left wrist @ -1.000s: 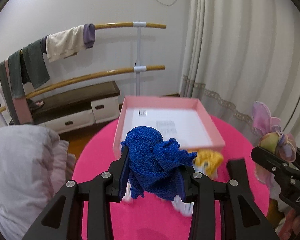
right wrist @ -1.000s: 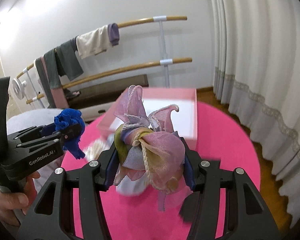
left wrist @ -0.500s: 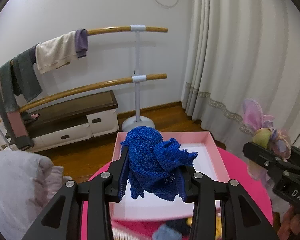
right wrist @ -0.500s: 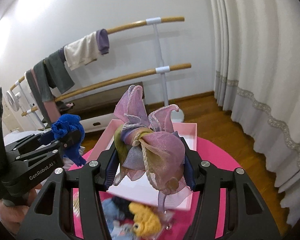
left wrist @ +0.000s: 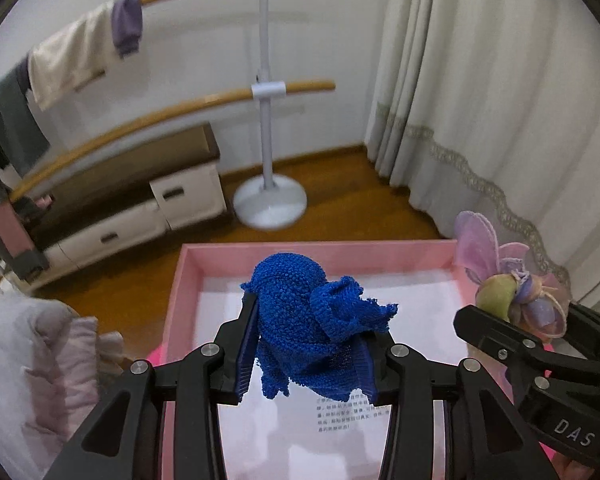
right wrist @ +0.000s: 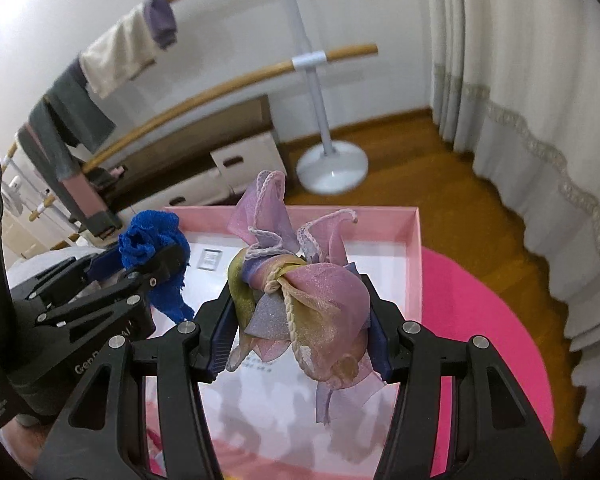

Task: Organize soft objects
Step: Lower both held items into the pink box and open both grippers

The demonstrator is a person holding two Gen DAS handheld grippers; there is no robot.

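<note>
1. The left gripper [left wrist: 306, 344] is clamped on a blue knitted piece [left wrist: 308, 320], bunched between the ribbed pads. Its jaws have just been opening slightly, yet the knit remains pinched between them, with loose ends hanging below.
2. The right gripper [right wrist: 300, 332] is closed on a pastel organza scrunchie [right wrist: 300, 300] (pink, lilac and olive folds with a corded edge); its ruffles stand up above the jaws and a tail hangs down.
3. Key relation: both grippers point steeply downward, and the pink tray [left wrist: 180, 300] lies directly beneath and ahead of both held items. The white tray floor [right wrist: 380, 264] shows under each one, so the likely next move, a release, calls for lowering rather than sideways travel.
4. The left gripper occupies the tray's left portion and the right gripper the right portion. They stand side by side and apart; neither is clearly nearer to the floor.
5. The tray's long axis runs left to right across both views. Its floor carries a printed label and no soft items in the visible part.
6. The tray rests on a round magenta table [right wrist: 480, 320].
7. Beyond lie a wooden floor, a white-based barre stand [left wrist: 266, 120] draped with clothes, a low drawer bench [left wrist: 140, 200] and pale curtains [left wrist: 480, 120].
</note>
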